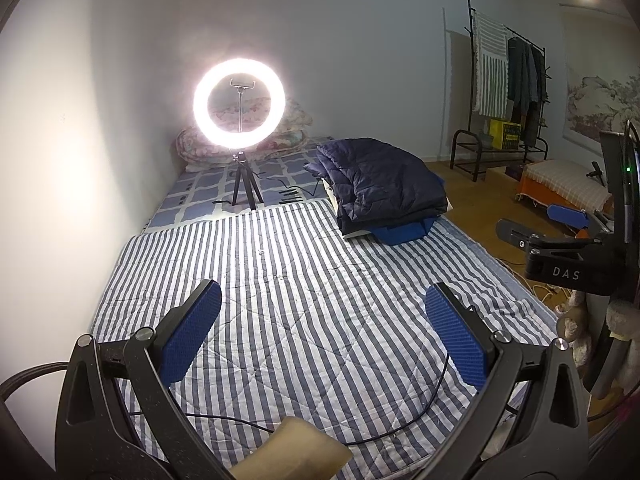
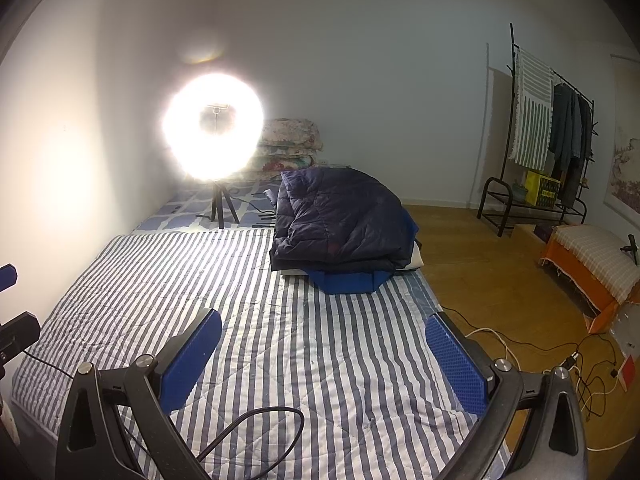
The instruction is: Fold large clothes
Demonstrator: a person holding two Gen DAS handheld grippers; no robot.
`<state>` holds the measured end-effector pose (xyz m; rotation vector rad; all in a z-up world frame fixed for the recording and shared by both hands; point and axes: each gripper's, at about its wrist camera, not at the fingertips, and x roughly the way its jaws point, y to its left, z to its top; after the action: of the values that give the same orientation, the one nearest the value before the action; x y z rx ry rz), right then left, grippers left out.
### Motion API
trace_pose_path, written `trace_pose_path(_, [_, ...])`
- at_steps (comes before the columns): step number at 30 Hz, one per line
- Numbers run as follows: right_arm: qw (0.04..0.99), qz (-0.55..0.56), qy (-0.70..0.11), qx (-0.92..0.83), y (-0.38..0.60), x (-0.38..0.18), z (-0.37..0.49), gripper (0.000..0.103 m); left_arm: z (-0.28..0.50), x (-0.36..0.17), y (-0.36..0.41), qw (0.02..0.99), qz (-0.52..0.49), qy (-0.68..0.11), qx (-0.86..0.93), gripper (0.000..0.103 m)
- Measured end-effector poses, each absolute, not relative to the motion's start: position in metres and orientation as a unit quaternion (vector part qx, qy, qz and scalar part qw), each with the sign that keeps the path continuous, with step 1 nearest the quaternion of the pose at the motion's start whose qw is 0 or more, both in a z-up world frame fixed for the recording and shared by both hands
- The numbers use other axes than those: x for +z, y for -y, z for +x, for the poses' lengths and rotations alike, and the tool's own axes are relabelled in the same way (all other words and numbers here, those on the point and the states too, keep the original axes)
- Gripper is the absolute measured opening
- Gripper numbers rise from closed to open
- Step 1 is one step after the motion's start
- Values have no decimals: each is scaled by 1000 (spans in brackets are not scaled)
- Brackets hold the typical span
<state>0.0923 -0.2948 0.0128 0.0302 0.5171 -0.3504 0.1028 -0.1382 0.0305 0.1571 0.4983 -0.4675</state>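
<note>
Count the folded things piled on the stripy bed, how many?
3 show: a dark navy puffy coat on top, something white peeking out under it, and a bright blue piece at the bottom. More may hide inside.

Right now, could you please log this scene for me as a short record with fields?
surface: striped quilt spread flat on the bed
garment: dark navy puffer jacket, folded, atop blue fabric at the quilt's far right
left tongs: open, empty, above the quilt
right tongs: open, empty, above the quilt
lighting: ring light on a tripod, lit
background: clothes rack by the wall
</note>
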Motion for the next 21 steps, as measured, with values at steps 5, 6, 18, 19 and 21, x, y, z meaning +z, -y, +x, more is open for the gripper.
trace_pose_path(5, [951,12,-256,-171,294,11,92,103,100,31,140,940,77,-244,-225,103])
trace_pose_path(6, [951,12,-256,-171,293,11,91,103,100,31,140,940,77,-244,-225,103])
trace_pose_path(18, [951,9,-258,-168,293,11,92,103,100,29,140,941,74,-249,-216,103])
trace_pose_path(19, [951,9,-258,-168,293,11,92,103,100,29,141,941,74,-250,-215,103])
trace_pose_path(21, [951,9,-258,-167,293,11,92,103,102,29,141,941,74,-250,-215,103])
